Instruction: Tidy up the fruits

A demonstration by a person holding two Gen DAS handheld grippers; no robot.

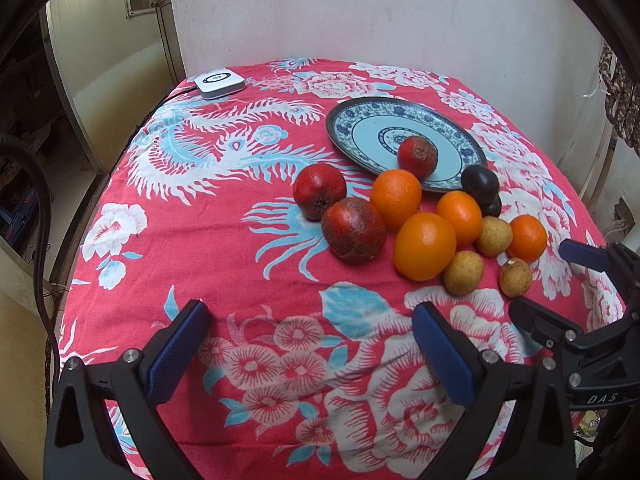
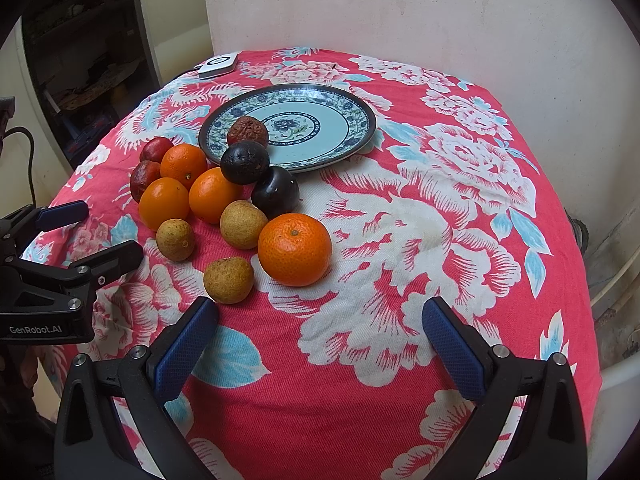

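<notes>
You face a table covered by a red floral cloth (image 2: pixel 400 240). Directly on it lie a patterned plate (image 2: pixel 352 120), four oranges (image 2: pixel 295 249), three longans (image 2: pixel 229 280), red fruits (image 1: pixel 354 229), dark plums (image 2: pixel 275 192) and a white device (image 1: pixel 219 80).

"GenRobot.AI" on left tool (image 2: pixel 64 224)

Both wrist cameras looked down along open fingers, left beside right, sharing the plate (image 1: pixel 404 114) (image 2: pixel 352 110) and fruits.
</notes>
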